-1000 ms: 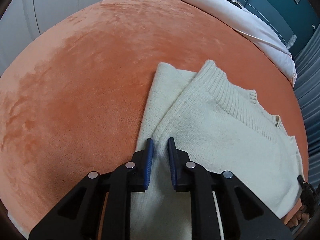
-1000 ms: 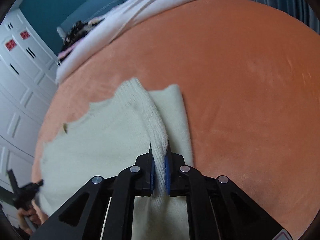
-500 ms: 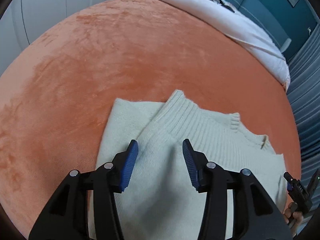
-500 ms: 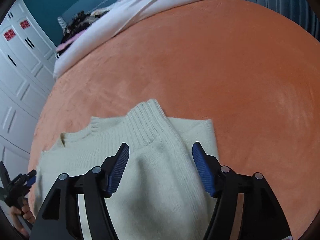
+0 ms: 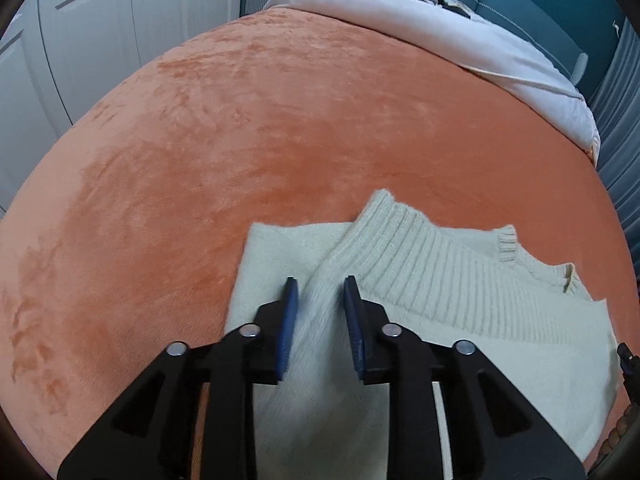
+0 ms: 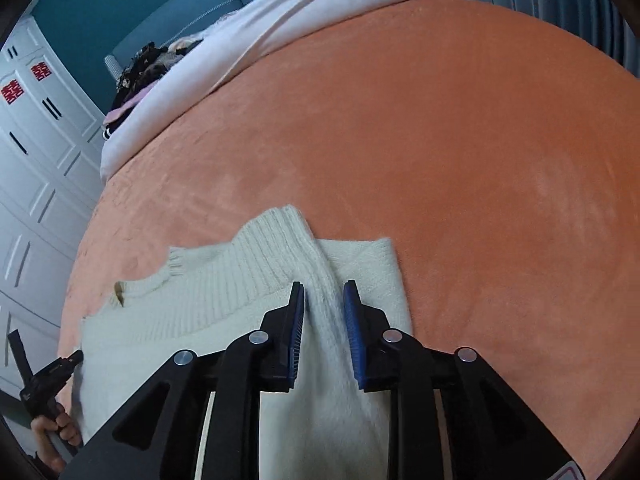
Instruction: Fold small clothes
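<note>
Cream sweater [image 5: 460, 320] on orange blanket [image 5: 240, 140]; both grippers' jaws narrowly parted around sweater ridge.

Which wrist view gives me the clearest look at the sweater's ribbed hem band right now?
The left wrist view. There the ribbed hem band of the cream sweater runs unobstructed across the right half of the frame. In the right wrist view the ribbed hem band appears smaller and partly hidden behind the right gripper.

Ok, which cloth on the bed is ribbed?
The cream sweater under the left claw: it has a ribbed knit band. The orange blanket is plush and the white duvet is smooth.
</note>
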Action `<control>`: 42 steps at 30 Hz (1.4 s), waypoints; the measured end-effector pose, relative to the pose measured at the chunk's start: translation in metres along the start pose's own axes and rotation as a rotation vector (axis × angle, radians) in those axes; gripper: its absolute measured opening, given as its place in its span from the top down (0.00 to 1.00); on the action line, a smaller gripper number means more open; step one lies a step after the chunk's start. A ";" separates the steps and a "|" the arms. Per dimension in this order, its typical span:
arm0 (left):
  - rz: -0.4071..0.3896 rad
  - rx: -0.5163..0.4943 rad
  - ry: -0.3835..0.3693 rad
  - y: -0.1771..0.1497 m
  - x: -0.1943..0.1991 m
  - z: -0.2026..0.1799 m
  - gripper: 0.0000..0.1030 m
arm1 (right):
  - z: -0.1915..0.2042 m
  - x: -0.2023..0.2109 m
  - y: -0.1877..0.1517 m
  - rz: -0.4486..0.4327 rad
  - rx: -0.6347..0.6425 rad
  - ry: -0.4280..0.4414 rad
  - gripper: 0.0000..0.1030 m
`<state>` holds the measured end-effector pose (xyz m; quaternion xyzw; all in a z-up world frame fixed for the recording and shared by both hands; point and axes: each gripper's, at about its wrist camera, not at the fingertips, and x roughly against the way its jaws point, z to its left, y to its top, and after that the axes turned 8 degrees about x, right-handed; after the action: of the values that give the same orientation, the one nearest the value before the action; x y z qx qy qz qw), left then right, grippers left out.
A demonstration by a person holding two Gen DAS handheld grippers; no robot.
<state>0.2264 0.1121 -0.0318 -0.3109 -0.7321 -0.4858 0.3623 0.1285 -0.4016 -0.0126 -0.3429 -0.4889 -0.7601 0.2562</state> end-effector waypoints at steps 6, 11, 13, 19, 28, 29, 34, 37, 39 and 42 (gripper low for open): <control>-0.043 0.249 -0.127 -0.071 0.082 0.062 0.16 | -0.041 0.075 -0.075 0.010 -0.100 -0.004 0.30; 0.018 0.500 -0.170 -0.130 0.081 0.106 0.16 | -0.048 0.067 -0.134 0.103 -0.237 0.116 0.29; -0.003 0.479 -0.178 -0.125 0.082 0.097 0.13 | -0.043 0.055 -0.134 0.096 -0.264 0.156 0.28; 0.130 0.473 -0.208 -0.093 0.052 0.075 0.80 | -0.036 0.029 -0.110 0.094 -0.404 0.224 0.82; 0.199 0.426 -0.246 -0.137 0.115 0.101 0.91 | -0.053 0.110 -0.142 0.097 -0.344 0.243 0.91; 0.222 0.430 -0.231 -0.152 0.115 0.107 0.90 | -0.057 0.108 -0.157 0.136 -0.337 0.212 0.91; 0.215 0.427 -0.212 -0.184 0.110 0.119 0.90 | -0.061 0.108 -0.182 0.229 -0.324 0.115 0.86; 0.206 0.382 -0.196 -0.176 0.110 0.112 0.89 | -0.060 0.130 -0.168 0.159 -0.309 0.045 0.77; 0.207 0.375 -0.187 -0.176 0.108 0.110 0.88 | -0.044 0.141 -0.154 0.100 -0.251 0.015 0.76; 0.209 0.389 -0.186 -0.179 0.105 0.115 0.86 | -0.006 0.147 -0.138 0.021 -0.061 -0.073 0.76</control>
<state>-0.0010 0.1704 -0.0617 -0.3526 -0.8060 -0.2650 0.3947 -0.0659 -0.3618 0.0209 -0.3831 -0.4708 -0.7589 0.2358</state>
